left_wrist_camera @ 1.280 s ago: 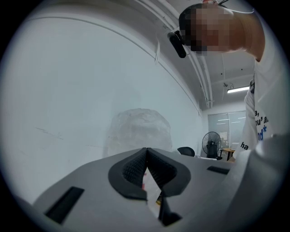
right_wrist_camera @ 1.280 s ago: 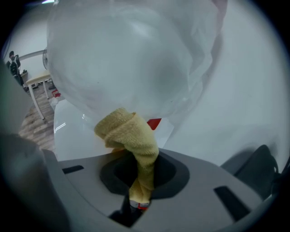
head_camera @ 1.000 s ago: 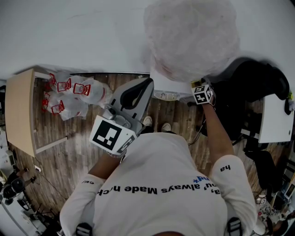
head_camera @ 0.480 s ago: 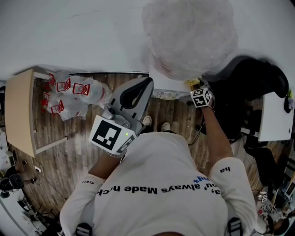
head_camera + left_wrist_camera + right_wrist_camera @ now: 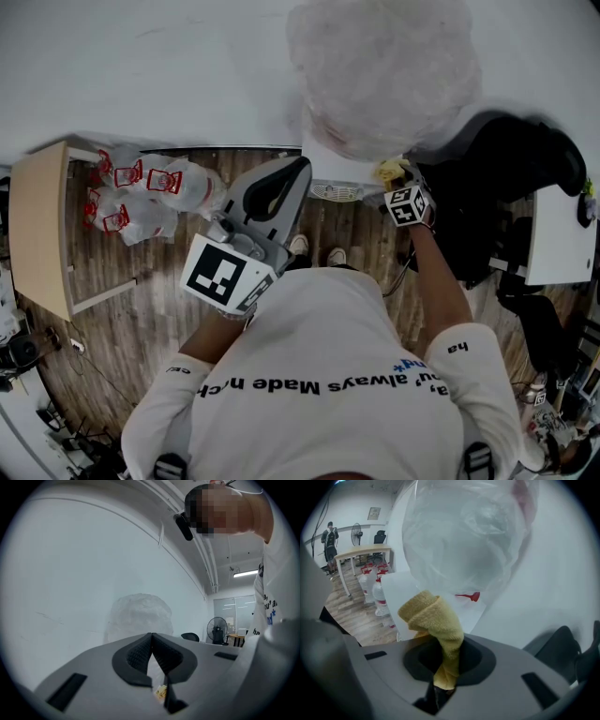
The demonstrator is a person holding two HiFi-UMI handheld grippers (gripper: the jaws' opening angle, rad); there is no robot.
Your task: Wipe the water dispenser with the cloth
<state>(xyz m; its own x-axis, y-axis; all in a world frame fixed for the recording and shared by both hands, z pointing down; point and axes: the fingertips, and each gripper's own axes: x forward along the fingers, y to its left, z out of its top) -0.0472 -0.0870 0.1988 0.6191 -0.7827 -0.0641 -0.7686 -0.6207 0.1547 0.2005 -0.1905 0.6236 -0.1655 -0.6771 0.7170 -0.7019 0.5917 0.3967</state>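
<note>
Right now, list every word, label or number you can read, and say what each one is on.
"always Made": on the white T-shirt, upside down in the head view; the rest of the line is not legible.
"ha": on the T-shirt's right sleeve.
Red labels on the water bottles: too small to read.
Wall frame: too small to read.

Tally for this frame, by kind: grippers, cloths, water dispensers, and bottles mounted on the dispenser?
Grippers: 2 (left gripper, right gripper)
Cloth: 1
Water dispenser: 1
Plastic-wrapped bottle: 1
Total: 5
</note>
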